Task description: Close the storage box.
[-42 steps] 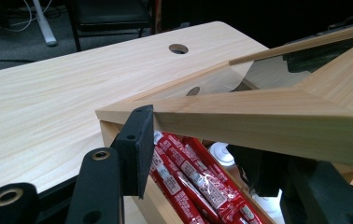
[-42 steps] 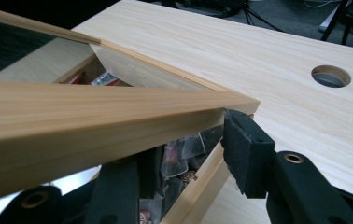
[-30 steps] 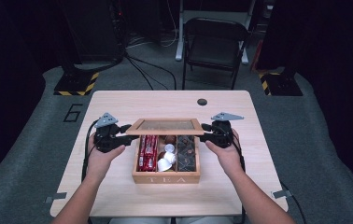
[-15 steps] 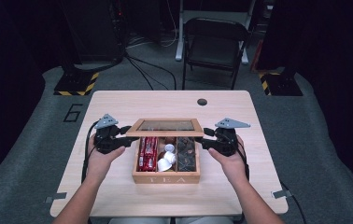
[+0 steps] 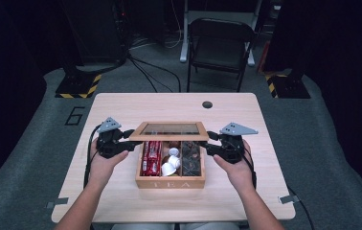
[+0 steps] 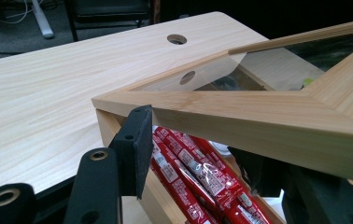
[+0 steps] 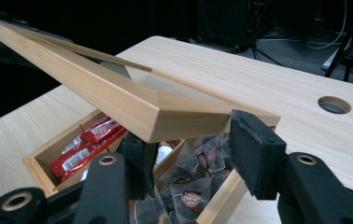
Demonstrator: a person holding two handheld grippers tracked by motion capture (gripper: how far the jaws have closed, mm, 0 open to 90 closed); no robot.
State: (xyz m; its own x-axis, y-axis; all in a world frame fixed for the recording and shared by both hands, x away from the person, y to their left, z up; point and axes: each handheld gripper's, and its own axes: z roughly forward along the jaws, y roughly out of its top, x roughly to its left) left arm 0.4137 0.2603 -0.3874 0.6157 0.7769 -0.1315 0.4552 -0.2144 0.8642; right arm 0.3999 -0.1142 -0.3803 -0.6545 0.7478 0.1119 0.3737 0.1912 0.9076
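Observation:
A wooden tea box (image 5: pixel 169 183) stands mid-table with its glass-paned lid (image 5: pixel 169 138) raised at a tilt. It holds red sachets (image 5: pixel 151 155), white capsules (image 5: pixel 171 160) and dark tea bags (image 5: pixel 191 155). My left gripper (image 5: pixel 132 140) grips the lid's front left corner. In the left gripper view the lid's rail (image 6: pixel 258 116) runs between the jaws above the sachets (image 6: pixel 188 172). My right gripper (image 5: pixel 209 142) has just been closing. Its pads (image 7: pixel 254 140) now clamp the lid's right corner (image 7: pixel 184 116) over the tea bags (image 7: pixel 188 186).
A round cable hole (image 5: pixel 207 104) sits near the table's far edge. A folding chair (image 5: pixel 220 43) stands beyond the table, with cables on the floor. Bare tabletop (image 5: pixel 121 108) lies to the left, right and behind the box.
My right gripper has shifted slightly outward and toward the person at the lid's right corner. The left gripper and the raised lid have stayed put.

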